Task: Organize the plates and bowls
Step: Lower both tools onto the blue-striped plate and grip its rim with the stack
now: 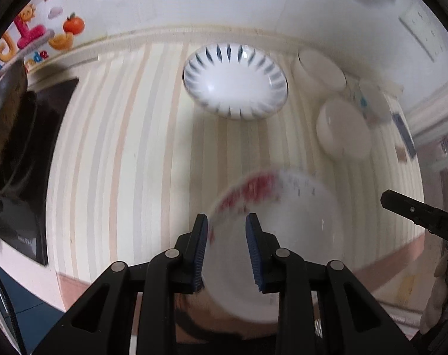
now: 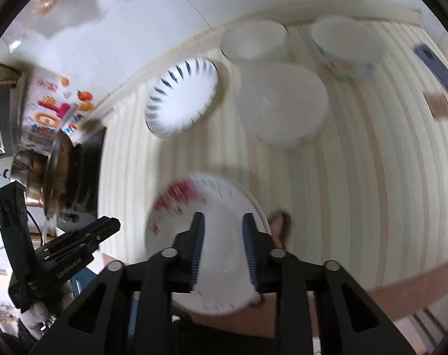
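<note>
A white plate with red print [image 1: 283, 236] [image 2: 206, 236] lies at the near edge of the striped table. My left gripper [image 1: 226, 230] is open, one finger on each side of the plate's left rim. My right gripper [image 2: 223, 227] is open, its fingers over the same plate's middle. A plate with blue rim marks [image 1: 235, 80] [image 2: 182, 94] lies farther back. A plain white plate [image 2: 283, 105] [image 1: 343, 130] lies to its right. A white bowl [image 2: 255, 41] [image 1: 321, 71] and a bowl with coloured dots [image 2: 346, 47] stand at the back. The frames are blurred.
A dark pan on a black cooktop [image 1: 25, 124] [image 2: 72, 162] stands at the left. A colourful fruit box [image 1: 40, 29] stands by the wall. A dark flat item [image 2: 440, 71] lies at the far right. The striped tablecloth [image 1: 135, 162] covers the table.
</note>
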`<state>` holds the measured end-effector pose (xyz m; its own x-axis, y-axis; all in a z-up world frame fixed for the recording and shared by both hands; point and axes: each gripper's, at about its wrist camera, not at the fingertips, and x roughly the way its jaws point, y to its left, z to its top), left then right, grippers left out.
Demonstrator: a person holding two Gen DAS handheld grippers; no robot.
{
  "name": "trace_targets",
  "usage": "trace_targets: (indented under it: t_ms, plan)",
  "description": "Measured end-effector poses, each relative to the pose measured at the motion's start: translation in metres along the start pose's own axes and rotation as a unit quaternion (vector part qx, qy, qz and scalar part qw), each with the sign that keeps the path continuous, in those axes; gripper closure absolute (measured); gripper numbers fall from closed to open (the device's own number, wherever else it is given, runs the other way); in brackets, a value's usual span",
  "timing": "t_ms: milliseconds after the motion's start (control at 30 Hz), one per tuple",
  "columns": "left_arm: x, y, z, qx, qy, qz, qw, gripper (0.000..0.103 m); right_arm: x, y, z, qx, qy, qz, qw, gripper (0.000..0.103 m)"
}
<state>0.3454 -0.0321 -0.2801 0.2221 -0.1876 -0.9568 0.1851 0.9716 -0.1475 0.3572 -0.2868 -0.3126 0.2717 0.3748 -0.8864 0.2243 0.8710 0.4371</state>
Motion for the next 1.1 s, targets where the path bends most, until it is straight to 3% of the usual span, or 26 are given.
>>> trace_targets:
  t_ms: [267,467,667,833,867,1100]
  plan:
    - [0.028,0.032,0.09,-0.051,-0.027,-0.001,0.9983,0.076,0.042,0.02,0.113,-0.016,-0.003,0.012,1.0,0.066]
    - [0.089,0.059,0.143,-0.082,0.007,-0.009,0.9966,0.076,0.103,0.029,0.175,-0.035,0.025,-0.02,0.999,0.066]
    - [0.138,0.077,0.171,-0.088,0.042,-0.012,0.9952,0.076,0.154,0.021,0.198,-0.034,0.054,-0.046,0.997,0.069]
    - [0.16,0.074,0.183,-0.06,0.041,-0.02,0.9971,0.078,0.177,0.016,0.202,-0.033,0.053,-0.06,0.996,0.092]
    - [0.161,0.073,0.183,-0.056,0.038,-0.021,0.9975,0.082,0.181,0.015,0.201,-0.031,0.049,-0.062,0.996,0.092]
    - [0.156,0.07,0.167,-0.041,0.018,-0.01,0.9989,0.084,0.181,0.019,0.19,-0.057,0.028,-0.071,0.995,0.093]
